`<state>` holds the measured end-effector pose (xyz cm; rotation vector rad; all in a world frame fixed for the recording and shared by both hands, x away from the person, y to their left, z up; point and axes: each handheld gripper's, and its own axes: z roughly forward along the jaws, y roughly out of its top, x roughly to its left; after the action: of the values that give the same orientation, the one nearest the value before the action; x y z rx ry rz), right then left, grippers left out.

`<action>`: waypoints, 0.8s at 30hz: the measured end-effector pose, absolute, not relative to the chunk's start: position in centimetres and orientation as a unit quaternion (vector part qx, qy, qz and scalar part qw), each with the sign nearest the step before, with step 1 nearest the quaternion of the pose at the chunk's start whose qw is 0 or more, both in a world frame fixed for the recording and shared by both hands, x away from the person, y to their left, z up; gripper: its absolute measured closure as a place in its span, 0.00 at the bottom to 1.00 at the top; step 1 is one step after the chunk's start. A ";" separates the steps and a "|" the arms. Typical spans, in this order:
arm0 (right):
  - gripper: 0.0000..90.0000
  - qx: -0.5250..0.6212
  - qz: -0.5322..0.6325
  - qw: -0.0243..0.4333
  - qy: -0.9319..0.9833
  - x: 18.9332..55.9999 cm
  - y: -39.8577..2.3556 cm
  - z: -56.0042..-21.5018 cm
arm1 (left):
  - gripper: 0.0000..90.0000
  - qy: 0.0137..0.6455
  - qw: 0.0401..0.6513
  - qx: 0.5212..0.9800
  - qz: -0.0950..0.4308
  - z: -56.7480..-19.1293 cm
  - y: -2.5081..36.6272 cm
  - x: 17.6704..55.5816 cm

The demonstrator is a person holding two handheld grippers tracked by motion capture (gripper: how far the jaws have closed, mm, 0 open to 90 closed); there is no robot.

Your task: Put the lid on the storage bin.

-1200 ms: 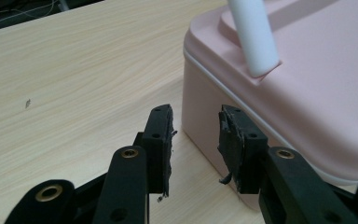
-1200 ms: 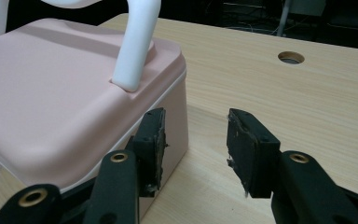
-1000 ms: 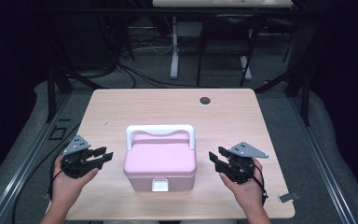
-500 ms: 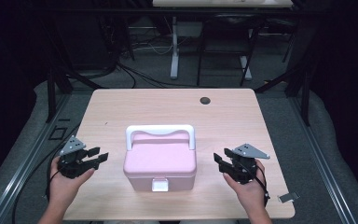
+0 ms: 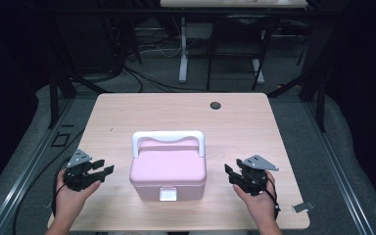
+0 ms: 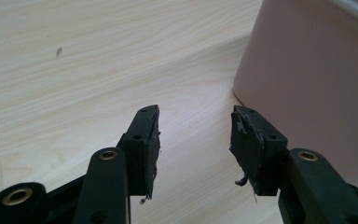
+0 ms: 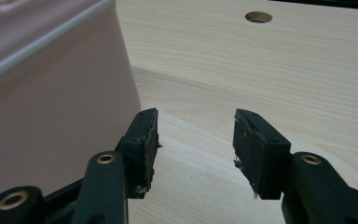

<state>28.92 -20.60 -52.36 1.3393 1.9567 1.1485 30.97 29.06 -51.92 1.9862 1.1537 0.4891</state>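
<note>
From the high view, a pink box (image 5: 168, 171) with a white handle (image 5: 168, 139) folded back over its lid sits near the front middle of the table (image 5: 127, 112), its white latch (image 5: 167, 194) facing the person. The left gripper (image 5: 105, 167) lies to the box's left and the right gripper (image 5: 228, 172) to its right, each pointing inward with a strip of bare wood between its tips and the box wall. A dark round hole (image 5: 215, 105) lies well beyond, and a small grey clip (image 5: 301, 207) rests by the table's front right corner. In the left gripper view, the jaws have just been opening and stand wide with nothing between them; the box wall (image 6: 317, 84) rises just to their right, open tabletop to the left. In the right gripper view, the jaws have likewise just been opening, nothing between; the box (image 7: 51, 93) stands close on the left, the hole (image 7: 258, 17) far ahead, clear wood to the right.
</note>
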 end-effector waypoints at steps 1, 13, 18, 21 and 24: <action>0.55 0.492 0.420 0.252 0.719 28.9 -20.6 -52.6 | 0.58 0.455 0.385 0.780 0.191 -52.2 29.0 31.0; 0.55 0.492 0.407 0.253 0.727 29.2 -20.5 -53.9 | 0.56 0.464 0.387 0.777 0.179 -53.4 29.1 31.3; 0.54 0.491 0.403 0.259 0.727 29.2 -20.5 -54.0 | 0.56 0.467 0.387 0.775 0.176 -53.6 29.1 31.3; 0.54 0.492 0.408 0.260 0.724 29.2 -20.5 -54.1 | 0.55 0.468 0.390 0.773 0.177 -53.5 29.1 31.4; 0.54 0.494 0.407 0.266 0.721 29.2 -20.6 -54.1 | 0.54 0.473 0.395 0.768 0.175 -53.4 29.2 31.5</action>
<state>29.19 -20.60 -54.10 1.3334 1.9469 1.1003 31.52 29.22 -53.40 1.9470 1.1997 0.4427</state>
